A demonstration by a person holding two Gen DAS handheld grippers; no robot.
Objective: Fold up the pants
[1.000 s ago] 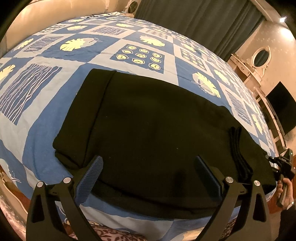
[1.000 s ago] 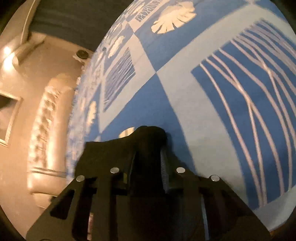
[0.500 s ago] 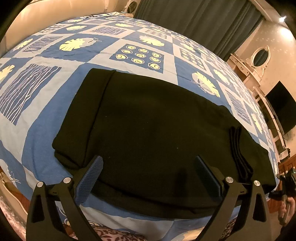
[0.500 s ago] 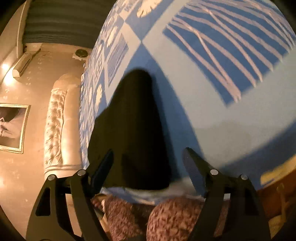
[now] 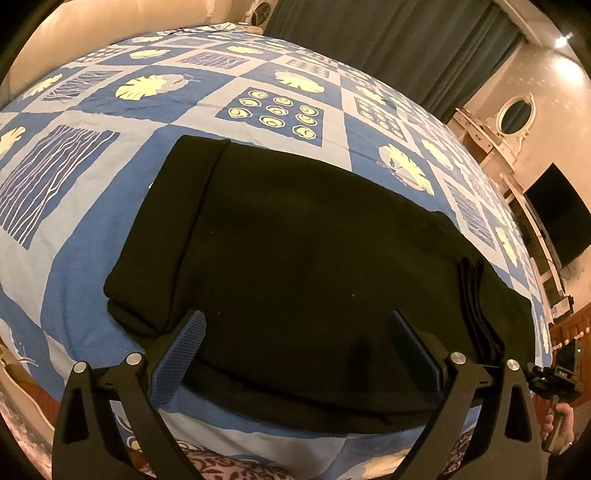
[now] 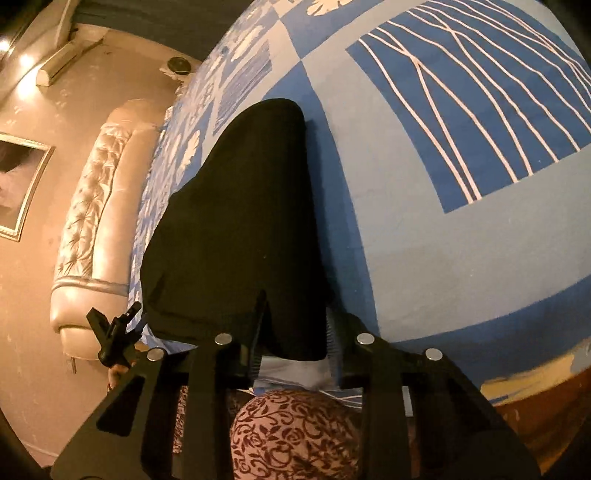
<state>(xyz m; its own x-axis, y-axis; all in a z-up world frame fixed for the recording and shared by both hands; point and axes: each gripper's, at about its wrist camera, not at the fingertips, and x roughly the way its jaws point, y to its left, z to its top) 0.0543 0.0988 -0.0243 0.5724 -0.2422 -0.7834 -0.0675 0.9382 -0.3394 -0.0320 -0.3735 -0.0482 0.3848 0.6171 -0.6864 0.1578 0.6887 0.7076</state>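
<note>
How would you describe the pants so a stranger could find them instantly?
Find the big blue patchwork quilt. Near its front edge lie the black pants, folded into a flat slab. They are the only plain, dark thing on that patterned cover.

The right gripper [image 6: 291,350] seems clamped on the near edge of black pants [image 6: 240,221] lying on the blue bedspread [image 6: 406,240].

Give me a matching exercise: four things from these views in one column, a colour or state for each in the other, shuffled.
Things:
1 pants
2 left gripper
3 right gripper
4 curtain

States:
a open
b shut on pants
c black, folded
d grey-green, hanging

Pairs: 1-c, 2-a, 3-b, 4-d
</note>
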